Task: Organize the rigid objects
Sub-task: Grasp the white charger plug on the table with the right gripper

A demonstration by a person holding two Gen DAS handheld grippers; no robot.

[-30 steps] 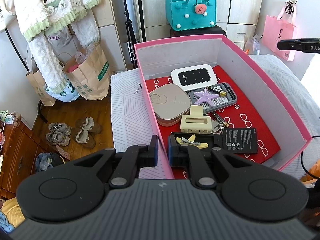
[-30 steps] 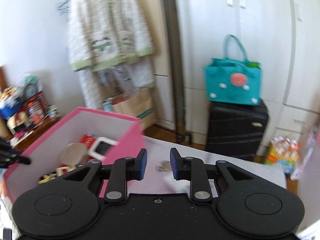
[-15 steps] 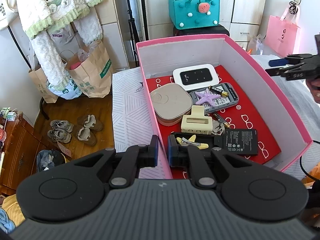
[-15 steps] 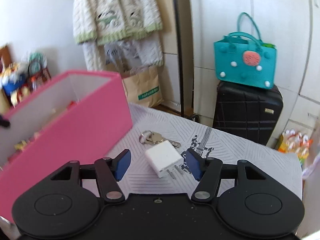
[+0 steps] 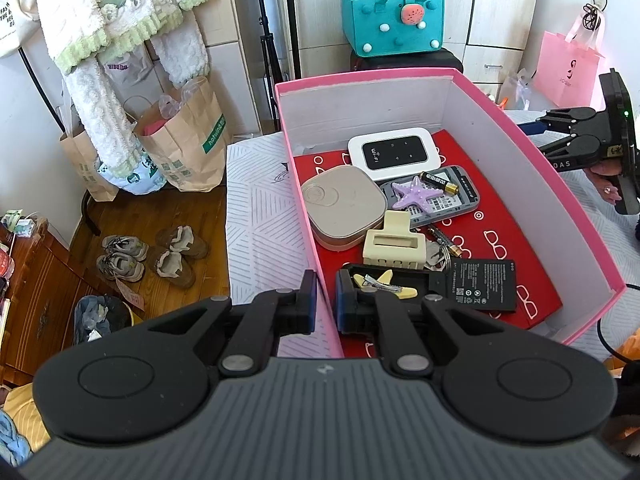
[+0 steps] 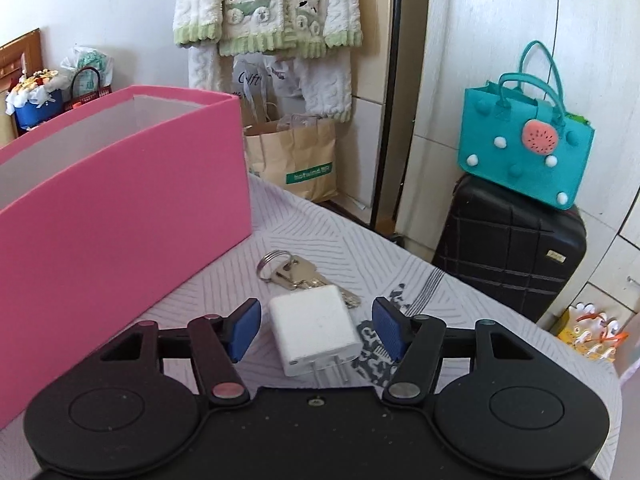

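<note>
Charger [image 6: 314, 329], a white cube with two metal prongs, is seen on the quilted bed between the spread, just-narrowing right claw [image 6: 316, 331], untouched. Left claw [image 5: 325, 298] is pinched on the pink box [image 5: 316, 240] wall.

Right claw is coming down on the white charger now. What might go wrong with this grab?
The right claw, just closing, straddles the white square plug-in charger, pads not yet touching. The charger sits skewed, so it may twist or slip on closing. Its far edge overlaps the silver keys on a ring, which could be dragged along. The tall pink cardboard box wall needs clearing.
</note>
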